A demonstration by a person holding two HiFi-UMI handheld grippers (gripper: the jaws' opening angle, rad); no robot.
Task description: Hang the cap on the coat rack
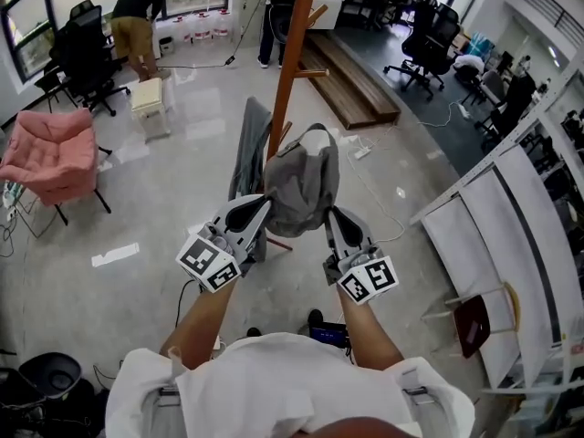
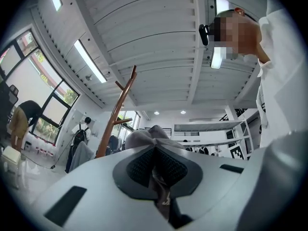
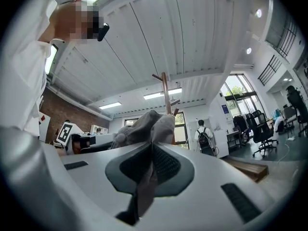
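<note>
A grey cap (image 1: 301, 182) hangs between my two grippers, held up in front of the orange-brown wooden coat rack (image 1: 294, 57). My left gripper (image 1: 258, 207) is shut on the cap's left edge, and grey fabric (image 2: 144, 137) bulges past its jaws. My right gripper (image 1: 333, 215) is shut on the cap's right edge; the cap (image 3: 147, 125) rises above its jaws with the rack pole (image 3: 166, 93) behind. A grey garment (image 1: 249, 158) hangs on the rack's left side. Short pegs (image 1: 312, 73) stick out of the pole above the cap.
A pink armchair (image 1: 50, 158) stands at the left and a white stool (image 1: 149, 99) behind it. People stand at the back near the windows (image 1: 137, 16). A low wooden platform (image 1: 351, 85) and office chairs (image 1: 429, 39) lie to the right. White shelving (image 1: 493, 235) borders the right.
</note>
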